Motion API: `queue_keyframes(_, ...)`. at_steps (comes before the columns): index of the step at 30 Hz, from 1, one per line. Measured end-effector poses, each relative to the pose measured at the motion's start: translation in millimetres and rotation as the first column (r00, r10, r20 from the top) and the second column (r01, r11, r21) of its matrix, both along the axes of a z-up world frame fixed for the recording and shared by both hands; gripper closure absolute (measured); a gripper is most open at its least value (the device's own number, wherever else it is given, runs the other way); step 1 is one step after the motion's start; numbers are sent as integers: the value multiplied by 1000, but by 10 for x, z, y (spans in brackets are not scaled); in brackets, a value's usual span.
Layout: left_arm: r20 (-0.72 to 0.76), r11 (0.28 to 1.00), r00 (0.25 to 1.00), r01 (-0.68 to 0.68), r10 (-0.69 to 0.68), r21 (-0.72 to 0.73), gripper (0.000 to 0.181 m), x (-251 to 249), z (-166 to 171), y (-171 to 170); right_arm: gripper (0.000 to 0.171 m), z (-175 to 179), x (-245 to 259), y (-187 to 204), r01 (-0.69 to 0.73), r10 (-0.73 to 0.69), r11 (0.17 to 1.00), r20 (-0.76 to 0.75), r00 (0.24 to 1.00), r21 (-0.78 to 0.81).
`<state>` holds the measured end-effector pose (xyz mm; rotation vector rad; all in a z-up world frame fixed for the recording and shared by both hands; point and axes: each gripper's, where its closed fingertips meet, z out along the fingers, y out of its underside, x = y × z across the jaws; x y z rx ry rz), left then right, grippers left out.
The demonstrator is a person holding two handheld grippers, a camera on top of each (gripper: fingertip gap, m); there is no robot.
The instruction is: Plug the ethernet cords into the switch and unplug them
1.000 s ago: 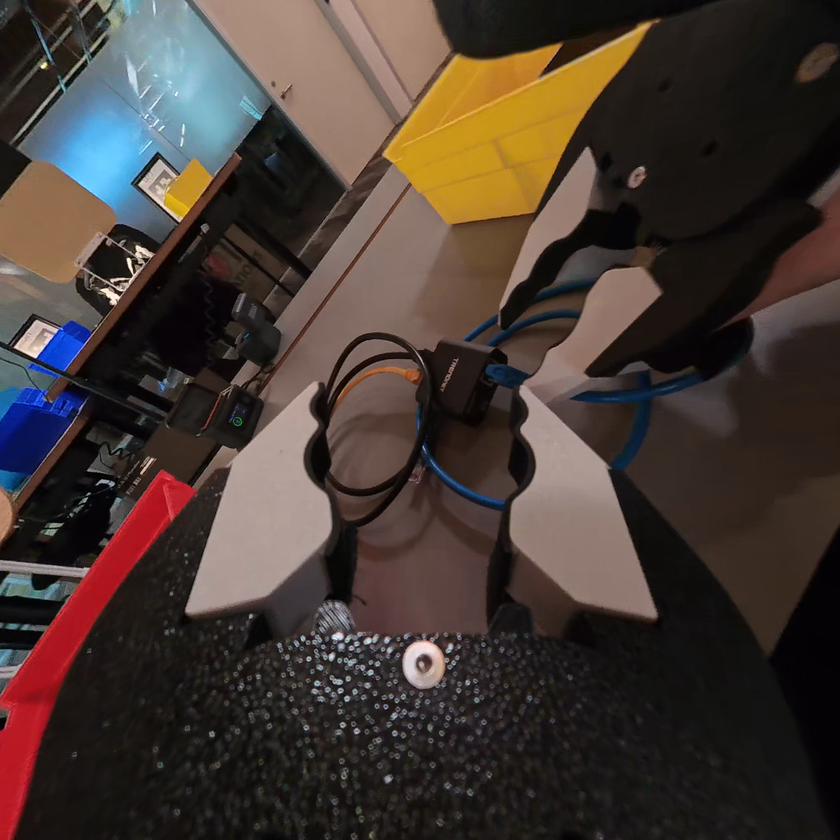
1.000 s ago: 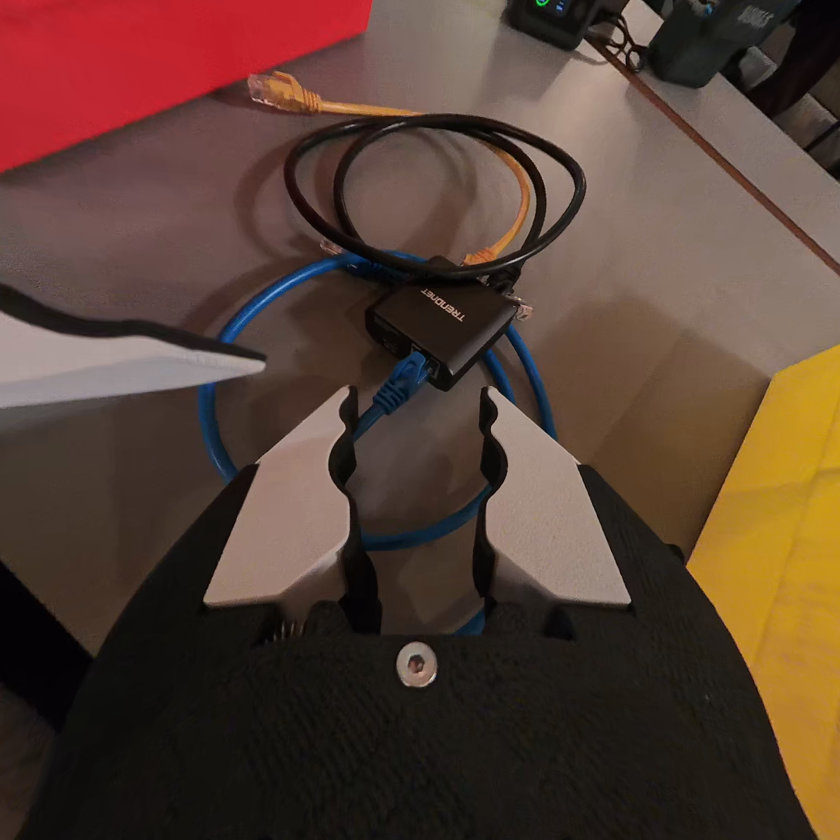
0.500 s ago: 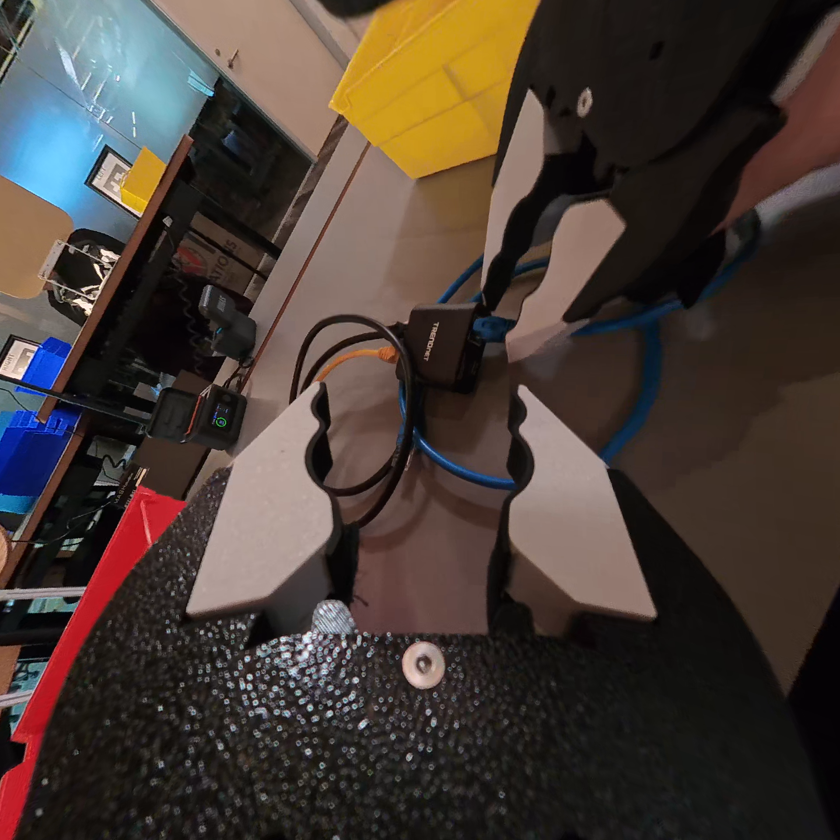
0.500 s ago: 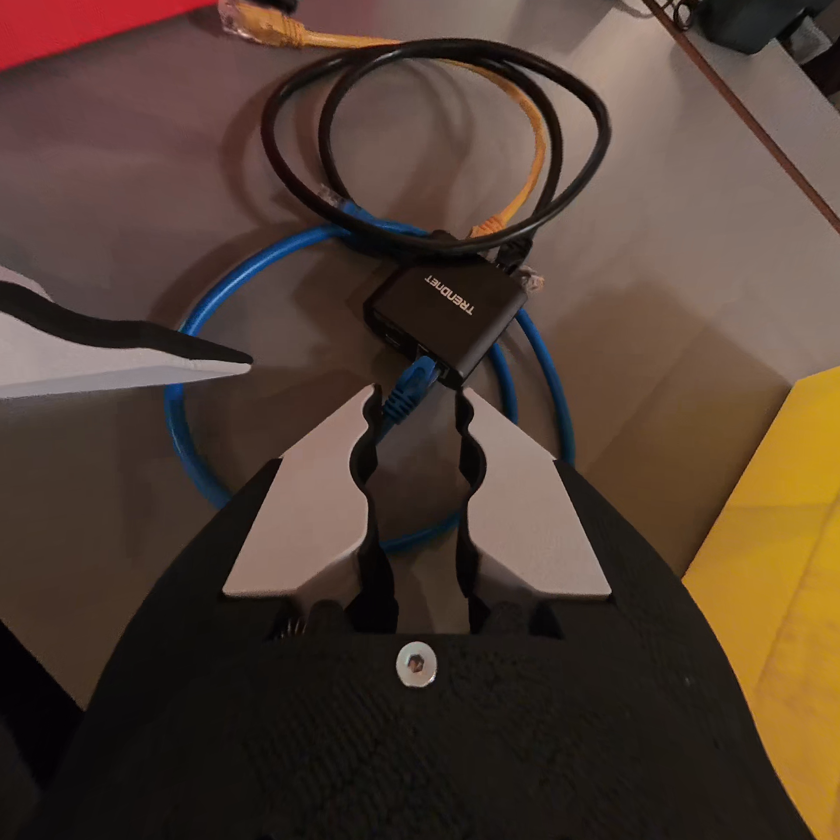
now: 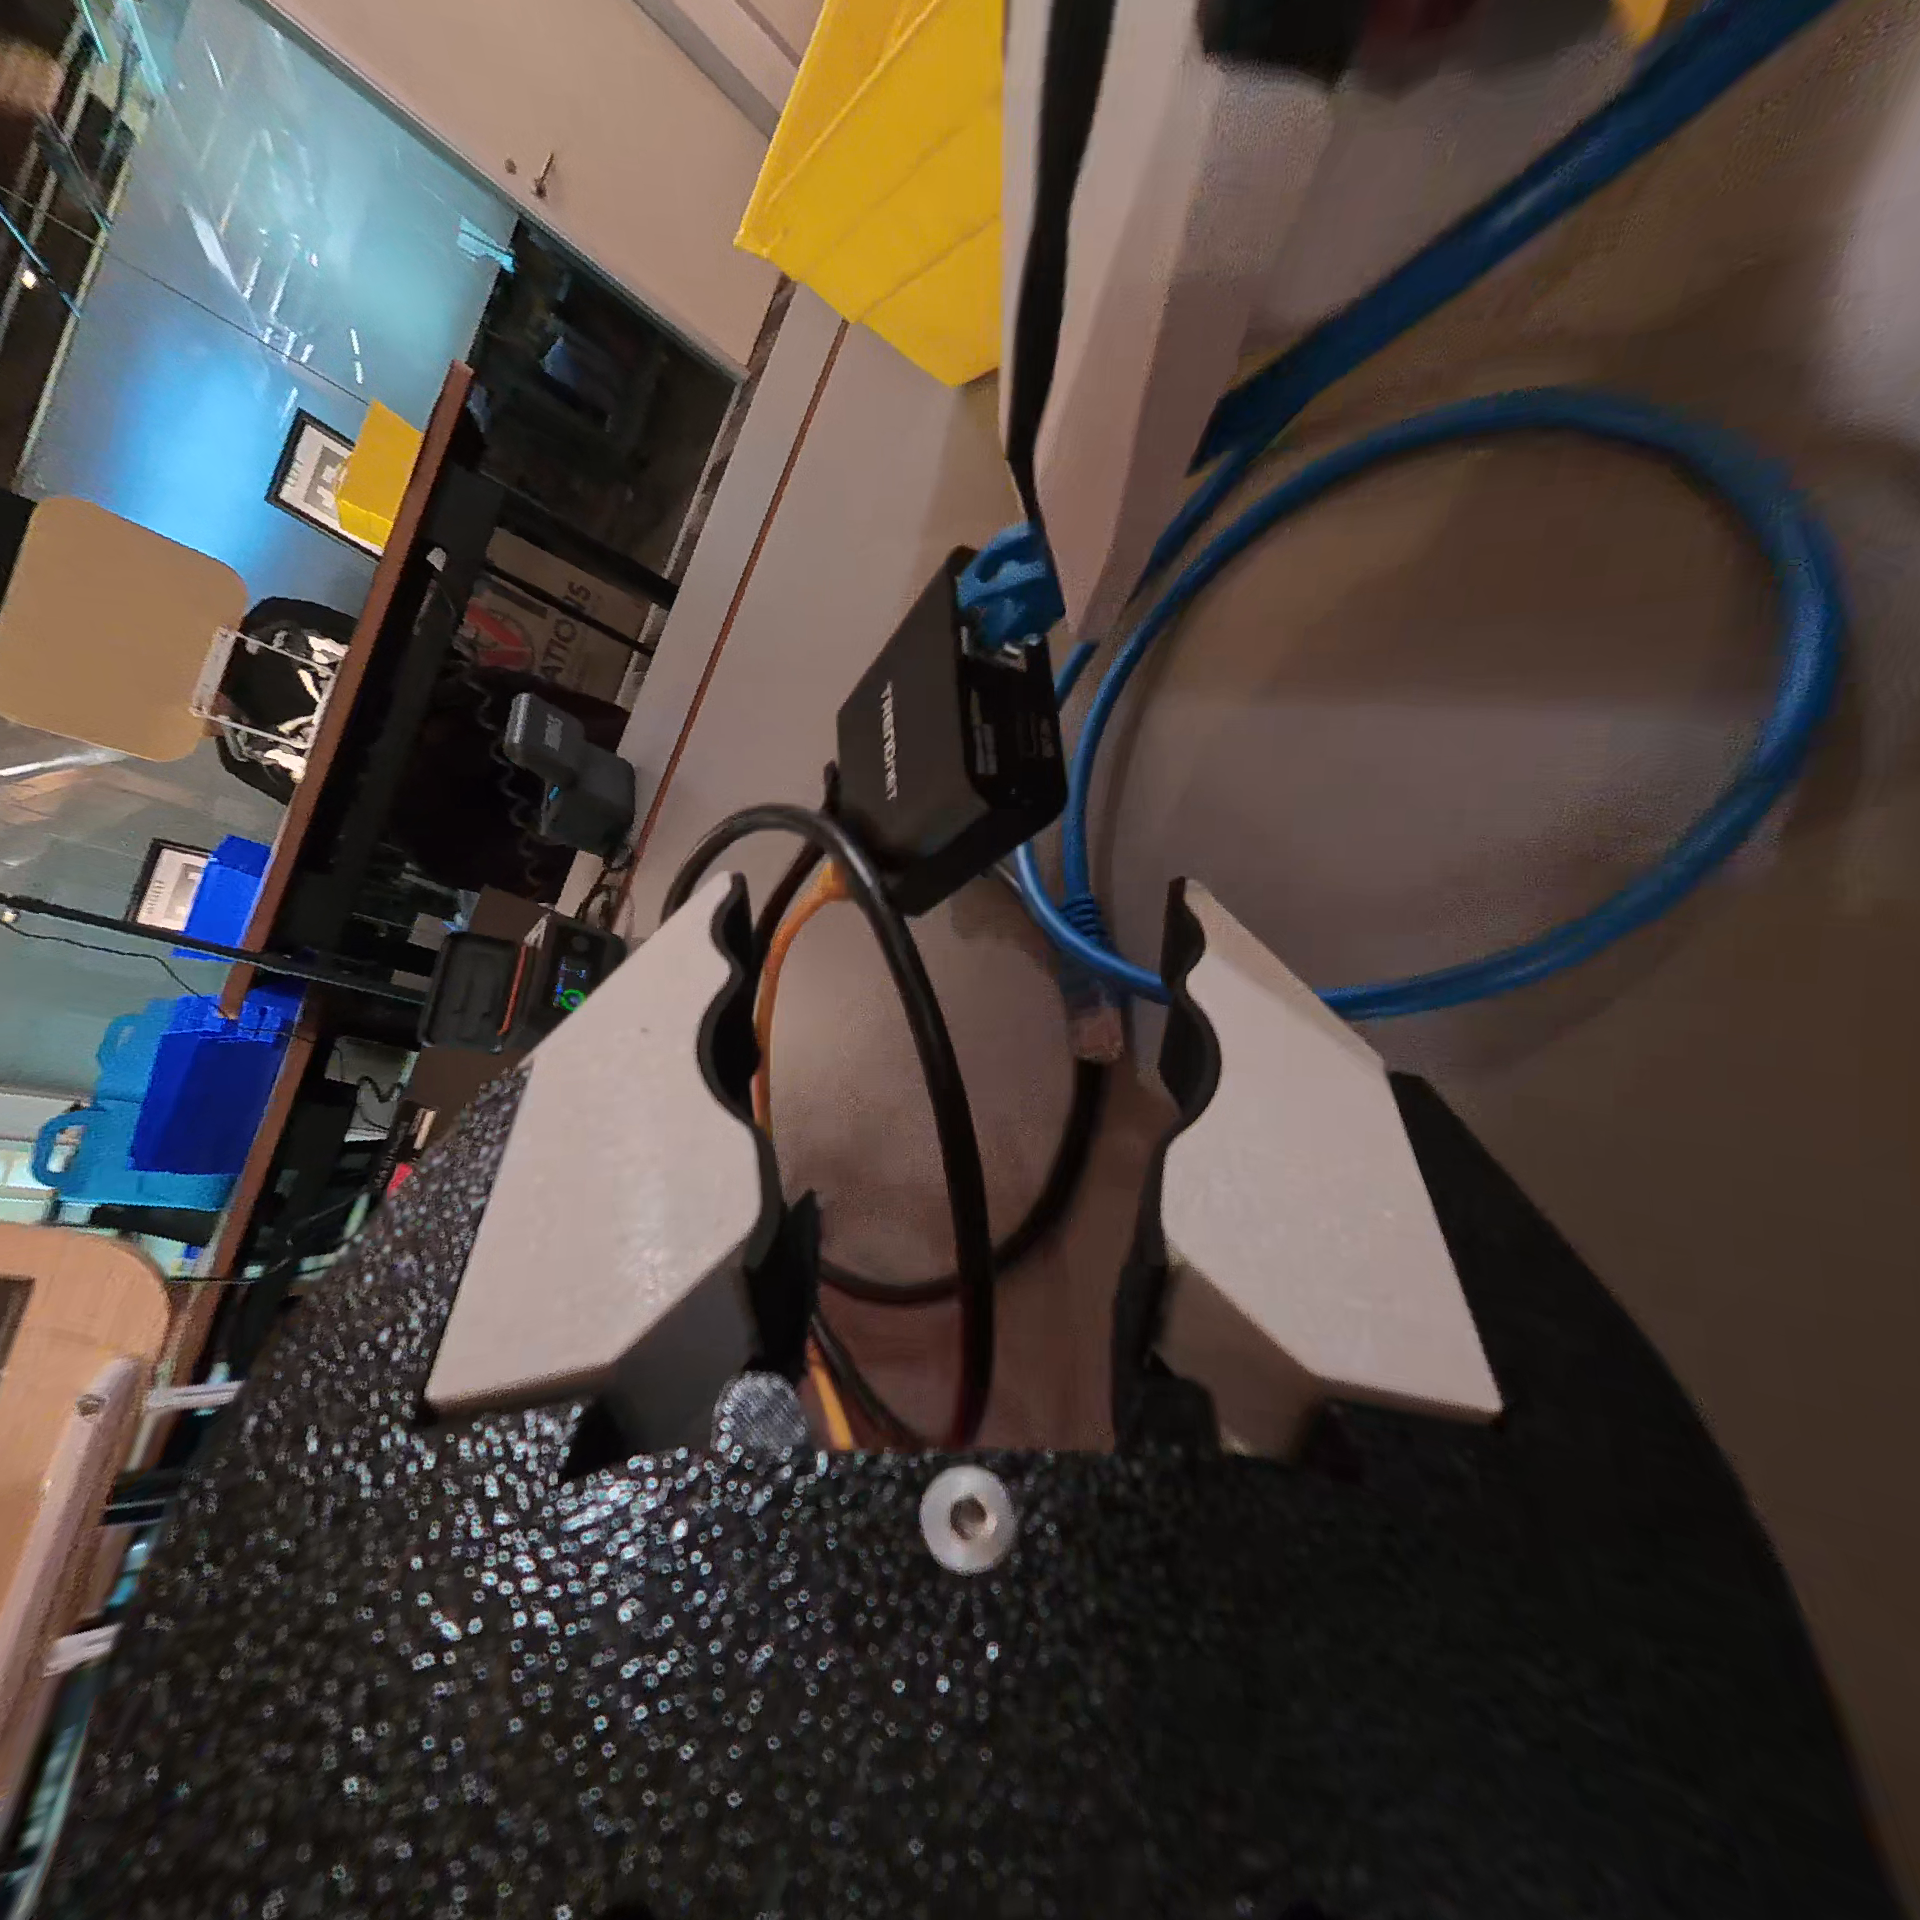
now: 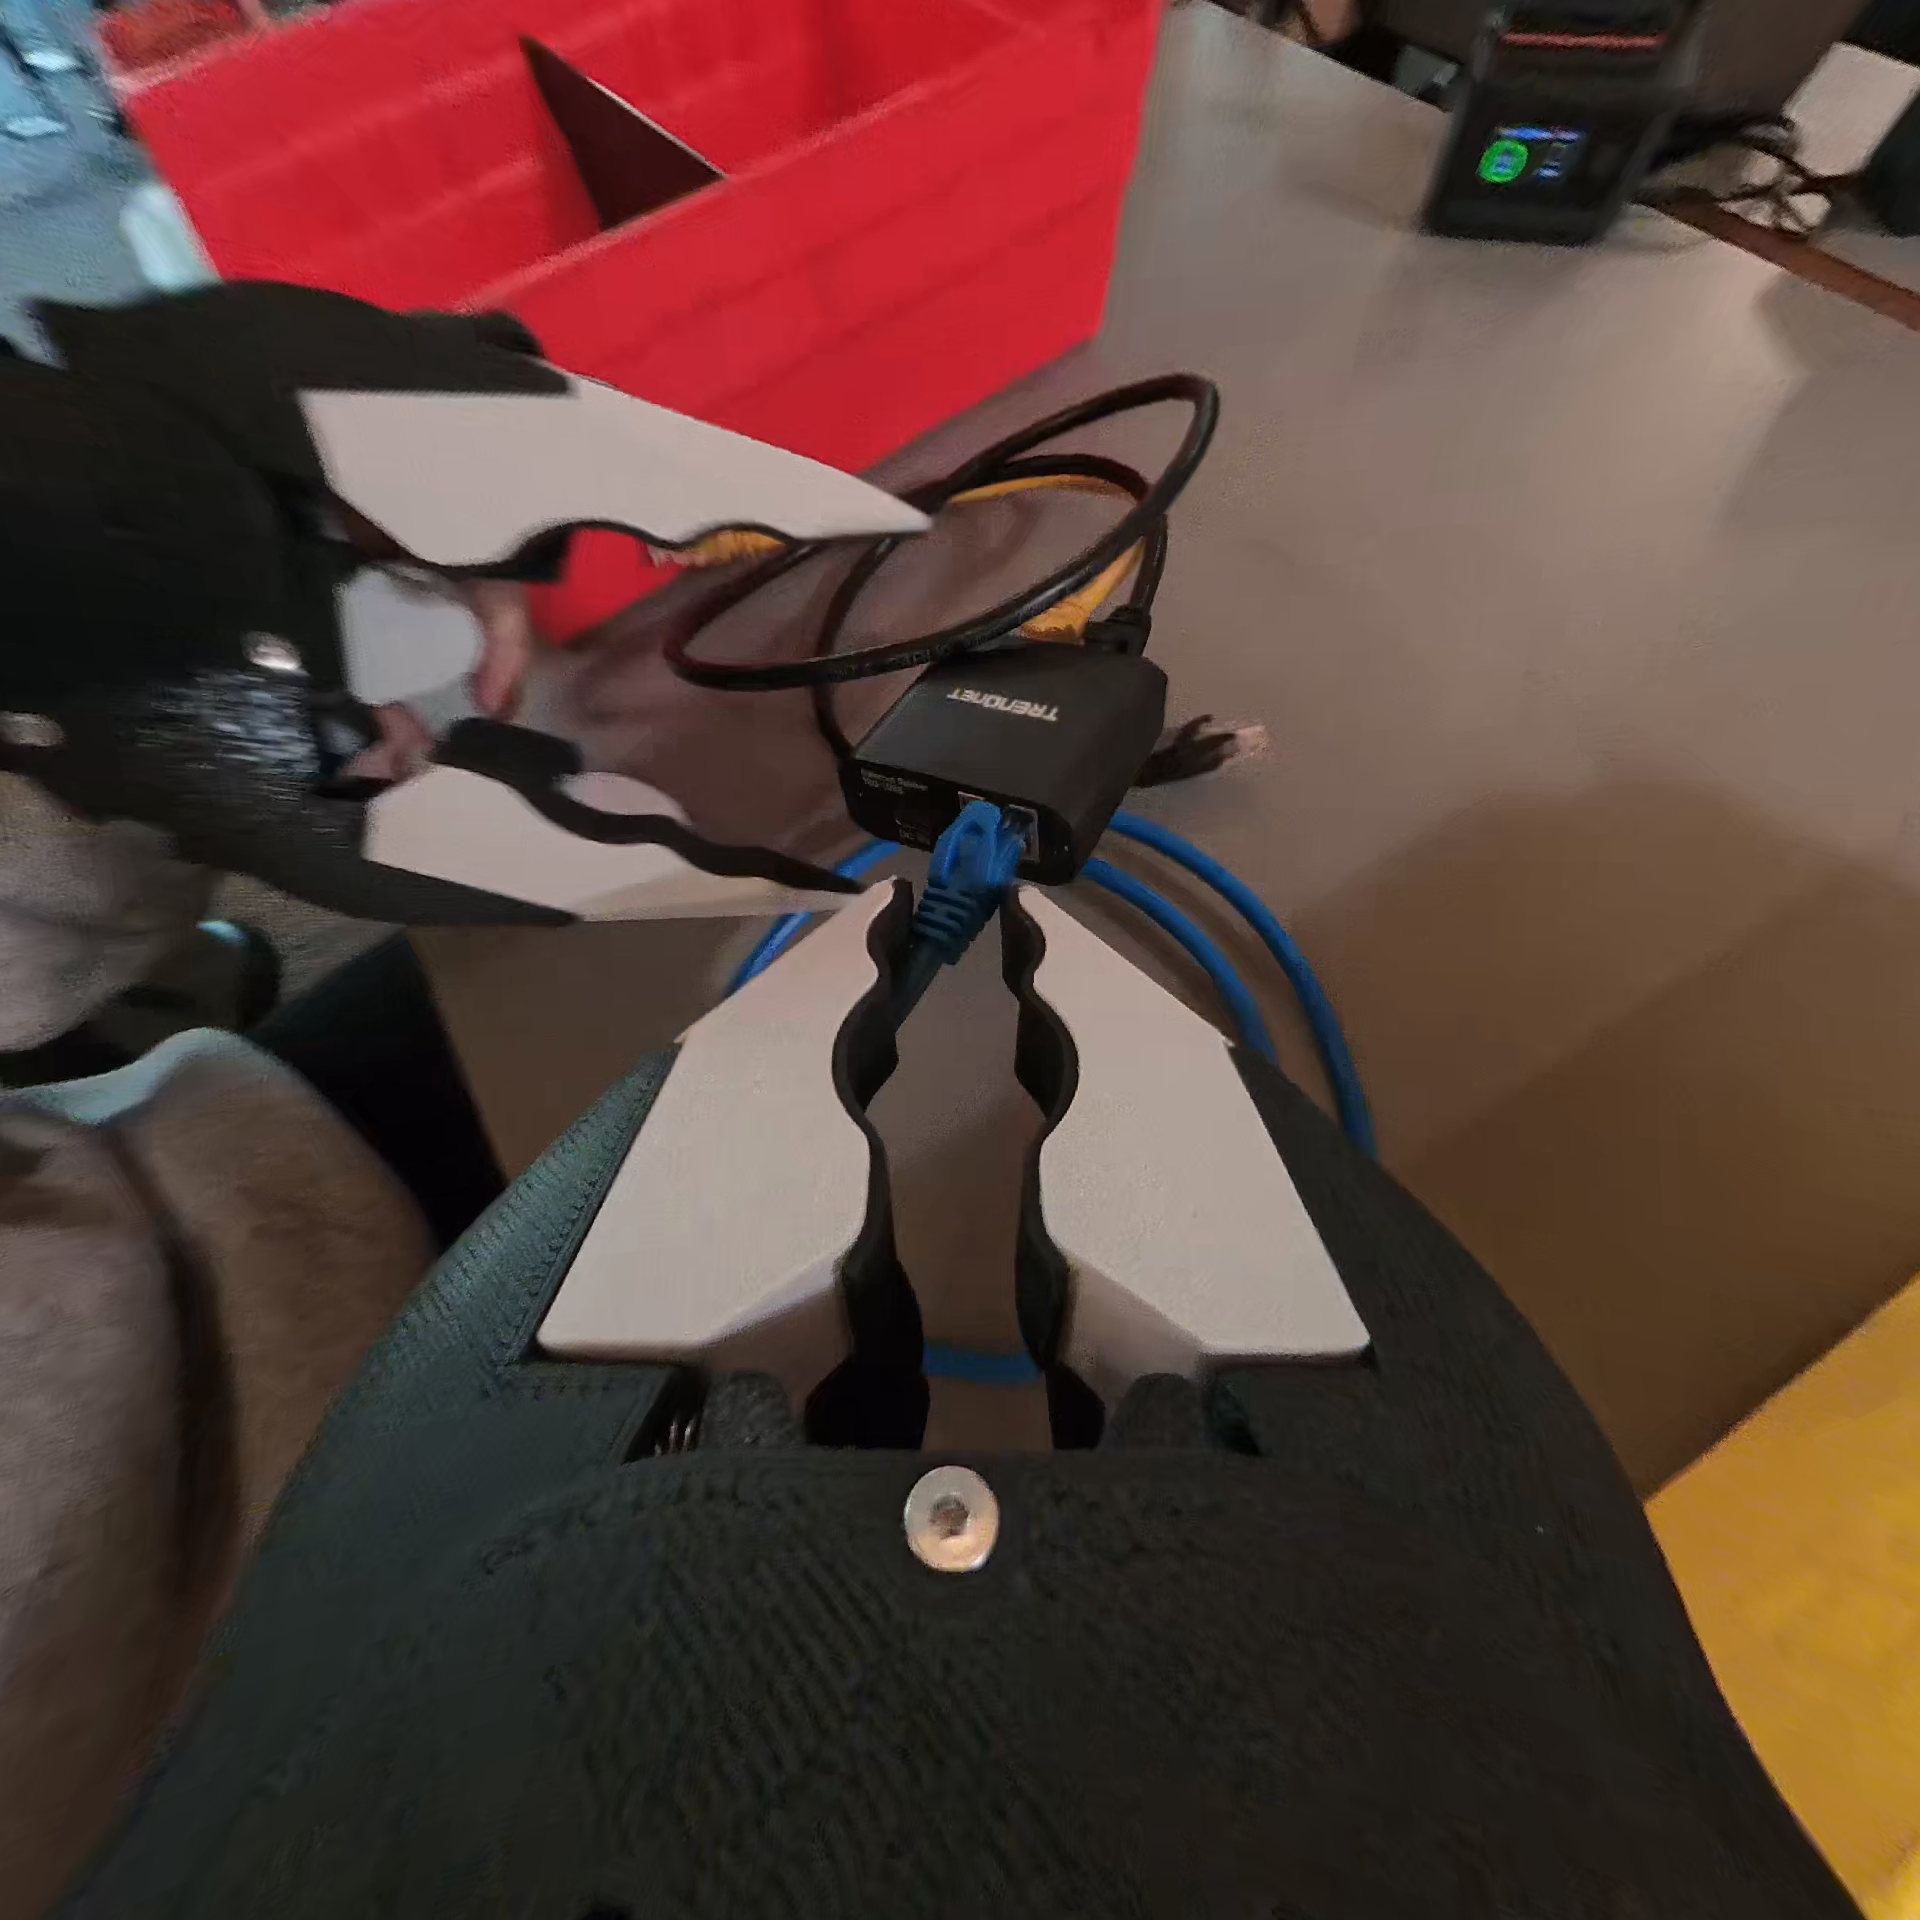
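Note:
A small black switch point(image 6: 1013, 753) hangs tilted above the grey table point(image 6: 1507, 623). A blue ethernet plug point(image 6: 971, 862) sits in one of its front ports. My right gripper point(image 6: 958, 896) is shut on this plug's boot. My left gripper point(image 6: 888, 707) is open just left of the switch, with its jaws on either side of it and not touching. In the left wrist view the switch point(image 5: 935, 748) is ahead of my open left gripper point(image 5: 956, 899). A black cord point(image 5: 940, 1039) and an orange cord point(image 5: 777, 987) leave its back. The blue cord point(image 5: 1766, 644) loops on the table.
A red bin point(image 6: 727, 208) stands behind the left gripper. A yellow bin point(image 6: 1818, 1507) is at the right. A black device with a lit green screen point(image 6: 1538, 156) sits at the table's far edge. A loose clear plug point(image 5: 1096, 1013) lies by my left fingers. One gripper's finger ends stand about 5 centimeters off the other's.
My right gripper closed on the blue plug and raised it, and the switch came up tilted with it. My left gripper moved in close to the switch, still open.

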<state>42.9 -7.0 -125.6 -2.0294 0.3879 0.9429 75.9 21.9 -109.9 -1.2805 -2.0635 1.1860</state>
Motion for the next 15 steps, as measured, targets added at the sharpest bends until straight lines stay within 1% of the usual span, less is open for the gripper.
queue_keyframes(1,-24,1000,1000,-3,3,-8,105,-6,-3,11,156,46,42,-51,-37,37,999,2,999,-24)
queue_keyframes(4,-148,998,988,-55,51,-20,115,-65,41,-12,156,116,197,-214,-161,165,982,26,986,-94)
queue_keyframes(6,-229,998,973,-45,34,-45,132,-28,54,-14,156,115,278,-287,-221,227,969,38,973,-113)
queue_keyframes(7,-265,996,964,-35,13,-77,146,-1,30,-16,156,108,289,-295,-232,237,967,33,971,-103)
queue_keyframes(8,-310,994,951,-43,11,-96,153,-1,23,-20,155,110,289,-299,-242,244,966,17,970,-87)
queue_keyframes(9,-352,993,936,-58,18,-105,155,-13,30,-22,155,115,284,-303,-248,248,967,-4,969,-64)
queue_keyframes(10,-364,990,931,-69,19,-127,156,-20,13,-24,150,133,261,-299,-243,242,970,-39,970,-33)
queue_keyframes(11,-329,985,944,-63,7,-161,159,-6,-50,-20,136,192,218,-290,-227,227,974,-111,967,13)
queue_keyframes(12,-288,985,958,-54,4,-166,159,11,-92,-11,129,264,195,-286,-217,228,973,-192,954,79)
queue_keyframes(13,-257,985,966,-41,-4,-169,159,28,-124,-4,125,313,197,-288,-214,250,963,-253,935,164)
queue_keyframes(15,-213,977,977,-35,-11,-209,160,46,-192,-2,126,334,215,-292,-196,313,915,-312,897,352)
